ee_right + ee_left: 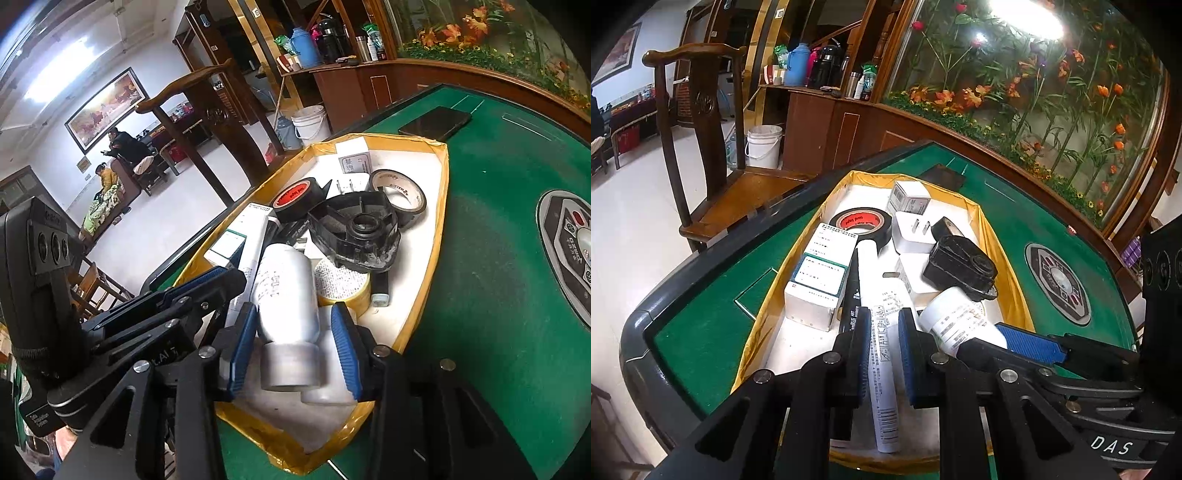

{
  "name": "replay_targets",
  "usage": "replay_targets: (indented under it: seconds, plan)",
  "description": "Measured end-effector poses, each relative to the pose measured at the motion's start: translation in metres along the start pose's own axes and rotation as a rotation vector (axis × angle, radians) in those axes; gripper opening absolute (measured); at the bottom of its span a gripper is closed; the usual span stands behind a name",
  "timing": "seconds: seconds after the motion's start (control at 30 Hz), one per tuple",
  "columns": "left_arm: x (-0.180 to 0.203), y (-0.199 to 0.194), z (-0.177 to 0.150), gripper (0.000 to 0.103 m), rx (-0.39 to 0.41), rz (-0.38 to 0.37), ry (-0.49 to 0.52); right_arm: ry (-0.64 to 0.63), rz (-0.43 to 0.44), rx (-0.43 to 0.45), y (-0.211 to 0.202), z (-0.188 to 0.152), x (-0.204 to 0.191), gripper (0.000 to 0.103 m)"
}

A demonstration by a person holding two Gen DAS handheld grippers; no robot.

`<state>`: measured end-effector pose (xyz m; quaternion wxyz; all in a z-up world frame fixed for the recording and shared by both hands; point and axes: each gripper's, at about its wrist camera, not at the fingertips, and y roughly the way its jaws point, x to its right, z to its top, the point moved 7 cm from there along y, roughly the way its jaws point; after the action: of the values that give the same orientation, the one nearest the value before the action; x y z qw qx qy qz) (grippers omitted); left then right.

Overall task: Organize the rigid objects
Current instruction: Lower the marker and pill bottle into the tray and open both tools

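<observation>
We see a shallow box [997, 243] with yellow-taped walls and a white floor on the green worktop [1027, 218]. It holds the rigid items.

The left hand-held gripper [882, 354] is pressed shut on a slim white tube [882, 369]. Both blue pads touch the tube, which lies lengthwise between them at the near end of the box. A black marker [852, 295] lies just left of the tube. Two stacked small cartons [820, 273] sit beside the marker.

The right hand-held gripper [295, 354] stands part spread around a white bottle [288, 295]. The bottle lies on its side, cap toward the camera. In the right wrist view a gap shows between each blue pad and the bottle, so the pads do not press it.

Farther in the box we see:
- a black tape roll with a red core [860, 223];
- a white plug adapter [912, 230] with its prongs showing;
- a black plastic housing [960, 267], resting on other items;
- a second black tape roll [399, 194], near the far right wall;
- a yellow-rimmed roll [343, 284], touching the bottle.

A dark phone [436, 123] lies on the worktop beyond the box. A wooden chair [713, 155] stands beside the worktop.
</observation>
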<state>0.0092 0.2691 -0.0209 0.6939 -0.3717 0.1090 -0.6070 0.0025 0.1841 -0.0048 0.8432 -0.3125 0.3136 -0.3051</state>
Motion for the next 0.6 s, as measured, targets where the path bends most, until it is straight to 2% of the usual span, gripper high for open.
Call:
replay_targets:
  seconds: [0.3, 0.43, 0.53, 0.57, 0.6]
  plan:
    - [0.008, -0.010, 0.004, 0.015, 0.011, 0.008, 0.020, 0.031, 0.080, -0.020, -0.006, -0.006, 0.000, 0.041]
    - [0.015, -0.013, 0.002, 0.015, 0.026, 0.035, 0.054, 0.017, 0.055, 0.003, -0.016, -0.007, 0.002, 0.041]
    - [0.024, -0.014, -0.004, 0.025, 0.040, 0.065, 0.095, -0.009, 0.004, 0.045, -0.031, -0.008, 0.006, 0.041]
    - [0.027, -0.015, -0.006, 0.031, 0.049, 0.073, 0.101, -0.016, -0.013, 0.060, -0.037, -0.009, 0.009, 0.043]
    - [0.030, -0.015, -0.008, 0.031, 0.056, 0.079, 0.109, -0.019, -0.027, 0.073, -0.041, -0.009, 0.011, 0.048]
